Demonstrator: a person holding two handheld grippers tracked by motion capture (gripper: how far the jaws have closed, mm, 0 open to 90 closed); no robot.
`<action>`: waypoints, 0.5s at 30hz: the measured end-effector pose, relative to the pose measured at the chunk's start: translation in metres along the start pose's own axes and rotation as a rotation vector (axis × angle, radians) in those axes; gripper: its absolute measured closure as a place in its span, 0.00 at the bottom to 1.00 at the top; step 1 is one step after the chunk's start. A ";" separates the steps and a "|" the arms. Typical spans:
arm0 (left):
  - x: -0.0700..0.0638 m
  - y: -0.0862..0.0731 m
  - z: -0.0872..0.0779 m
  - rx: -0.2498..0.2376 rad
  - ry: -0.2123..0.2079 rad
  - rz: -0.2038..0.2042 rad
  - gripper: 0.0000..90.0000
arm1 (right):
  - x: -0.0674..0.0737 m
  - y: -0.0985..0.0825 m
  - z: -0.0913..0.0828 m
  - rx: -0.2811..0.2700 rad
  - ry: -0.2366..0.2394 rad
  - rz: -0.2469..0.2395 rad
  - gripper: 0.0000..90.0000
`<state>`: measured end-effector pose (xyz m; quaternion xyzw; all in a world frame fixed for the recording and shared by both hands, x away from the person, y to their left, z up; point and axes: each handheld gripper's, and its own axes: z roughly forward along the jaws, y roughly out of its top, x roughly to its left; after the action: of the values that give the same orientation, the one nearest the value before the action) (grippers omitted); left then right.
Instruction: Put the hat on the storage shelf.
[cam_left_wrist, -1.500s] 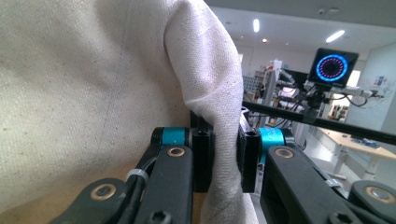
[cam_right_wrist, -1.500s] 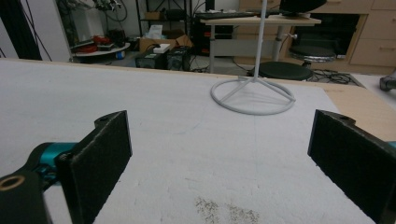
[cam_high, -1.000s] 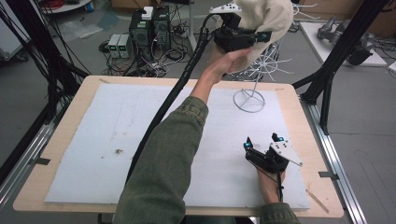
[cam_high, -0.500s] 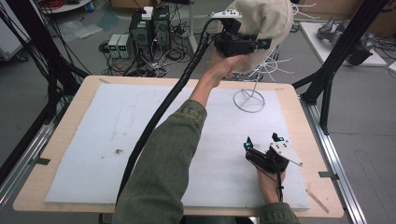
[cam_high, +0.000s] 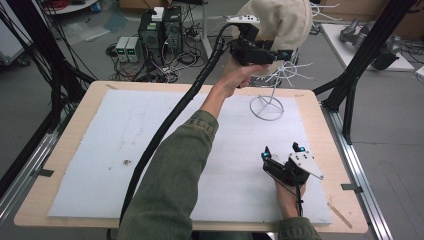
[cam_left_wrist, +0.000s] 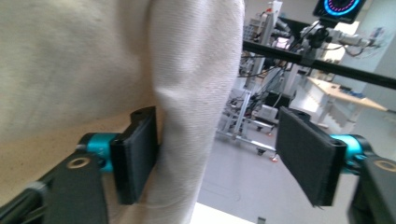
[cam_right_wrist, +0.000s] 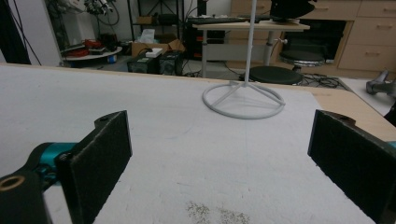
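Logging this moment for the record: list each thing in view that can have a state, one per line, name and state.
Left gripper: jaws have just been opening, now wide apart; one pad lies against the cream hat, the other is clear of it.
Right gripper: open, nothing between its pads, low over the white mat.
Cream hat: hanging on top of the wire stand, released.
Wire stand: upright, its ring base flat on the white mat.

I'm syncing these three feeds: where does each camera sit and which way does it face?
High view: above the table's near edge, looking forward and down; forearms and both tongs, left and right.
Left gripper view: on the left tongs, facing the cream hat; jaws just opened.
Right gripper view: on the right tongs, level across the table toward the white wire stand.
Shared: the stand.
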<state>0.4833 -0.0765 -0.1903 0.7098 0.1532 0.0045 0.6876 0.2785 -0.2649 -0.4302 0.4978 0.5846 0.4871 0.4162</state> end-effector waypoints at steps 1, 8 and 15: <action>-0.001 0.000 -0.001 0.000 0.008 0.006 0.28 | 0.000 0.000 0.000 0.004 0.002 0.005 0.06; -0.006 -0.001 -0.014 -0.003 0.068 0.044 0.22 | -0.001 0.000 0.000 0.002 0.004 0.005 0.06; -0.012 -0.004 -0.040 -0.079 0.161 0.073 0.21 | -0.001 0.000 0.000 0.001 0.003 0.020 0.06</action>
<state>0.4623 -0.0403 -0.1891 0.6847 0.1817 0.0929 0.6997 0.2785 -0.2655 -0.4301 0.5031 0.5804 0.4919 0.4100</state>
